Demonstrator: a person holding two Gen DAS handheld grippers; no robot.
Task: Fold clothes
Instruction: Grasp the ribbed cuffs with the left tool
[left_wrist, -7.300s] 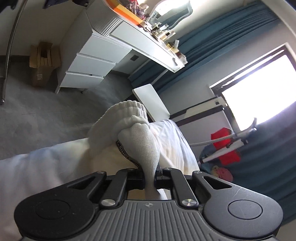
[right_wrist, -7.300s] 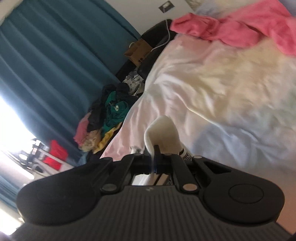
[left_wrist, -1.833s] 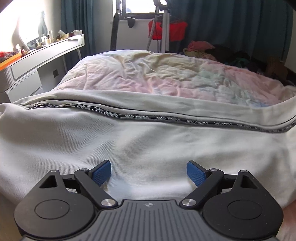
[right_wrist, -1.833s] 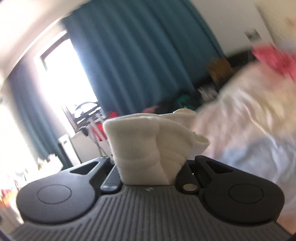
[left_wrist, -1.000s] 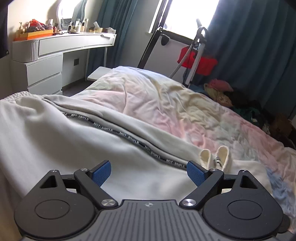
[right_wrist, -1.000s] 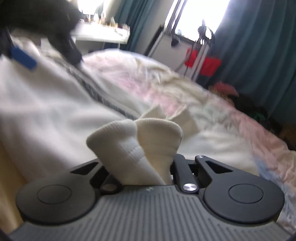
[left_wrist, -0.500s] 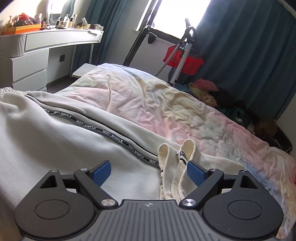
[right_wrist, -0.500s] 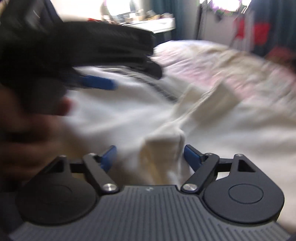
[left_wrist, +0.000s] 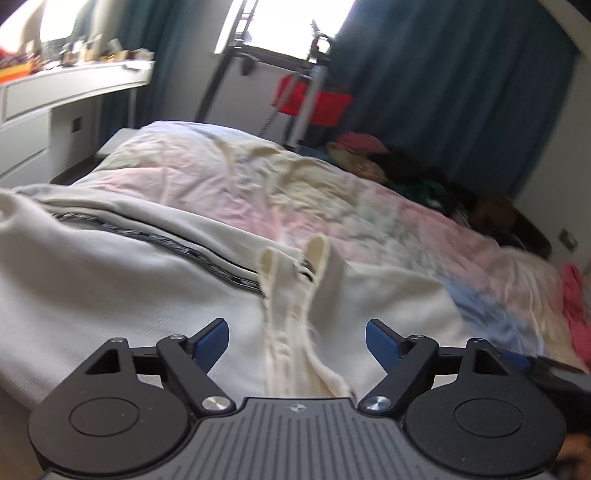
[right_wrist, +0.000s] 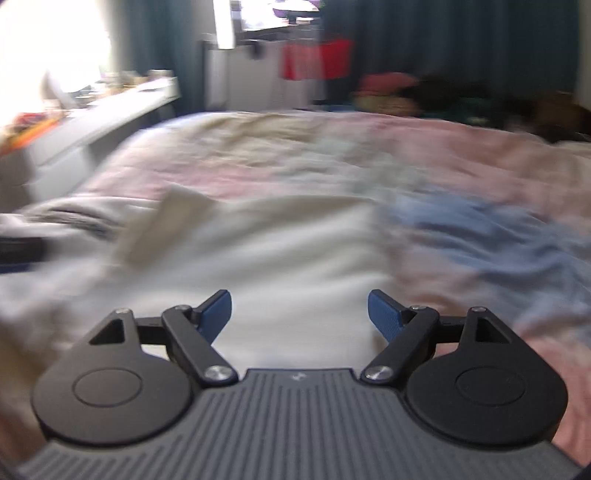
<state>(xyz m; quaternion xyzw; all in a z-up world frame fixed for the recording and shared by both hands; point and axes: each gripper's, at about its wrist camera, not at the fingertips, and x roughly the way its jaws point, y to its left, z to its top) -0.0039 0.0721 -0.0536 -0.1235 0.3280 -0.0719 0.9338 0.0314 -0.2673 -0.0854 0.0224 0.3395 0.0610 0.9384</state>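
A pair of cream socks (left_wrist: 295, 317) lies on a white garment (left_wrist: 110, 288) with a black lettered stripe (left_wrist: 192, 254), spread over the bed. My left gripper (left_wrist: 295, 334) is open just above the socks, its blue pads either side of them, not closed on them. My right gripper (right_wrist: 299, 310) is open and empty over the white garment (right_wrist: 288, 251). The socks (right_wrist: 166, 225) show blurred at the left in the right wrist view.
The bed has a pastel pink, yellow and blue duvet (left_wrist: 332, 192). A white dresser (left_wrist: 55, 99) stands at the left. A clothes pile (left_wrist: 406, 166) and red item (left_wrist: 314, 99) lie by dark blue curtains (left_wrist: 461, 92). Pink clothing (left_wrist: 574, 314) lies at the right.
My right gripper has let go of the socks, which now lie on the white garment, and has swung away to the right. My left gripper has moved over the socks.
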